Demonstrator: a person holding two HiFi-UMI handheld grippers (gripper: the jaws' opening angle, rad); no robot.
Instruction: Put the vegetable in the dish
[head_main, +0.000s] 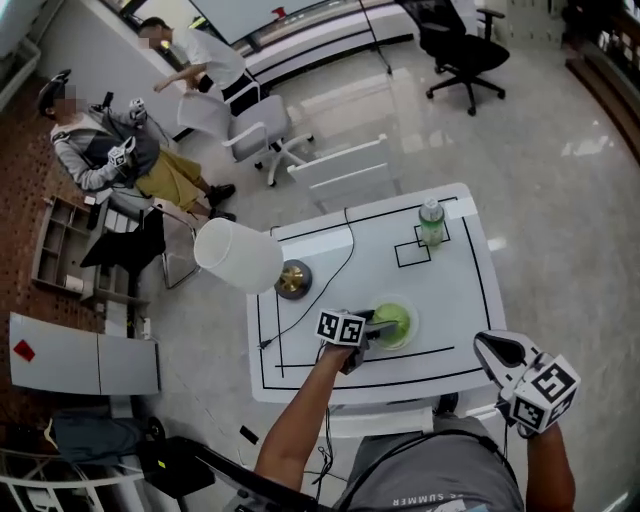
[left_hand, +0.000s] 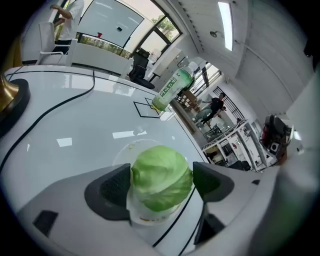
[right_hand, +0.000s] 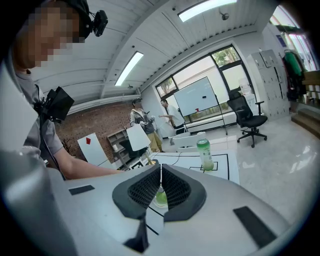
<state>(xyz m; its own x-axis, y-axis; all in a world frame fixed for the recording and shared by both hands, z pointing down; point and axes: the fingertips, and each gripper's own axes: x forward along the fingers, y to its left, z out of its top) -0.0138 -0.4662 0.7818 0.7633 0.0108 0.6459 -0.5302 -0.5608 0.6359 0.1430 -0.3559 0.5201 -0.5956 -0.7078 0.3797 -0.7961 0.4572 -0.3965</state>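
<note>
A round green cabbage (head_main: 391, 321) (left_hand: 161, 176) rests in a shallow clear dish (head_main: 408, 336) (left_hand: 123, 150) near the front of the white table (head_main: 455, 290). My left gripper (head_main: 380, 325) (left_hand: 162, 181) reaches in from the front, with its jaws spread wide on either side of the cabbage. The dark pads (left_hand: 114, 189) stand beside it without pressing on it. My right gripper (head_main: 492, 346) (right_hand: 161, 187) hangs off the table's front right corner. Its jaws are shut with nothing between them. In the right gripper view the cabbage (right_hand: 160, 198) shows small below the pads.
A green bottle (head_main: 431, 222) (left_hand: 172, 89) (right_hand: 204, 155) stands in a marked square at the back right. A lamp with a white shade (head_main: 238, 254) and brass base (head_main: 293, 279) stands at the left, its cable (head_main: 322, 290) trailing across the table. People and chairs are beyond on the left.
</note>
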